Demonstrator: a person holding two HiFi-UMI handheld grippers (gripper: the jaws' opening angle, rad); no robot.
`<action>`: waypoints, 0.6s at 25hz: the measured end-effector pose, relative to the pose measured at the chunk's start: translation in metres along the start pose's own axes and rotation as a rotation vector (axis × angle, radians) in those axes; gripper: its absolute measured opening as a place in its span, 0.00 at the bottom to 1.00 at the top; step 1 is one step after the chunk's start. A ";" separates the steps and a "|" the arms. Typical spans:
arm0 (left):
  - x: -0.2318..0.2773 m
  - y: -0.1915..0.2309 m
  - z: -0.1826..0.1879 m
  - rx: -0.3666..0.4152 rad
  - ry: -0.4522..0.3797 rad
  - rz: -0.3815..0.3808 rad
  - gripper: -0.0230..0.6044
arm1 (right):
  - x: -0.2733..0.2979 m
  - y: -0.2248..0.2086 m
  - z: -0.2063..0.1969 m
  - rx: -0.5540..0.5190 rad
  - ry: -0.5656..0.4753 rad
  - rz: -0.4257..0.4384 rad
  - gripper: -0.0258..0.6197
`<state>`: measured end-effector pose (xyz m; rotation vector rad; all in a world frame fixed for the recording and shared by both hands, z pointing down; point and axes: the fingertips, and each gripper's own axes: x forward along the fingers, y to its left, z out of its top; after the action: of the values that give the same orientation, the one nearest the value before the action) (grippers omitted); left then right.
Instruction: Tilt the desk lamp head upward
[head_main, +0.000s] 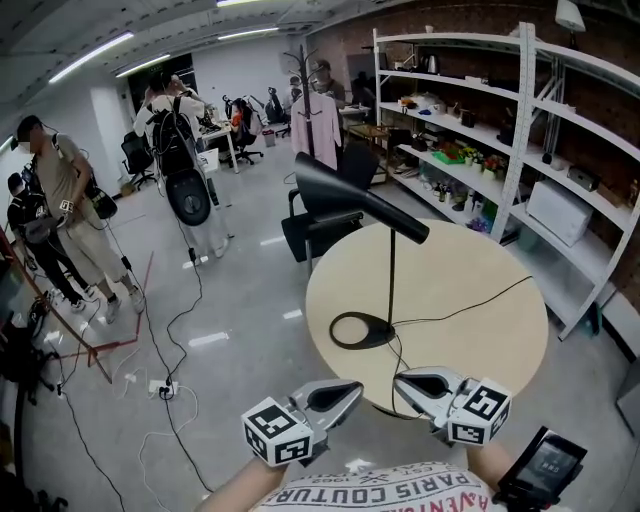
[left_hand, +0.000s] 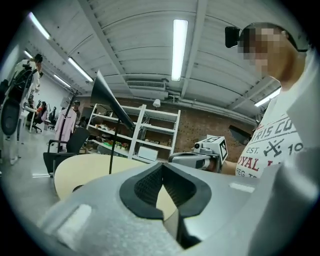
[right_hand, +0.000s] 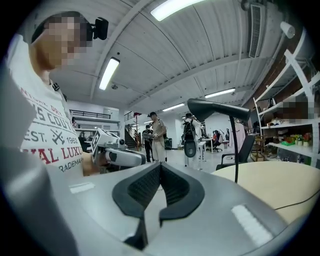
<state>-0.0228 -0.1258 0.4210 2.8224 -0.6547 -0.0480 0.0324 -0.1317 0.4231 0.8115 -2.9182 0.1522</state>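
Ceiling tubes (left_hand: 180, 49) give bright, even light; edges bend, corners go black, and the close left gripper (left_hand: 162, 167) is blurred.

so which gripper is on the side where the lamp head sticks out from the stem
The left gripper: the lamp head reaches mostly to the left of its stem, on that gripper's side, while the right gripper lies right of the stem.

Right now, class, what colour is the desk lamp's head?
The lamp head is black; the head view shows it best.
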 end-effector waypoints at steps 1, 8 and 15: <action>0.001 -0.003 -0.002 0.001 0.007 -0.001 0.04 | -0.002 0.001 -0.002 0.003 0.004 0.002 0.05; 0.002 -0.026 0.007 0.046 0.009 0.019 0.04 | -0.016 0.015 -0.002 -0.015 0.013 0.039 0.05; 0.013 -0.055 0.012 0.026 -0.003 0.038 0.04 | -0.043 0.021 0.001 0.005 0.015 0.061 0.05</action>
<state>0.0119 -0.0861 0.3963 2.8340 -0.7149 -0.0369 0.0575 -0.0922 0.4152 0.7197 -2.9312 0.1697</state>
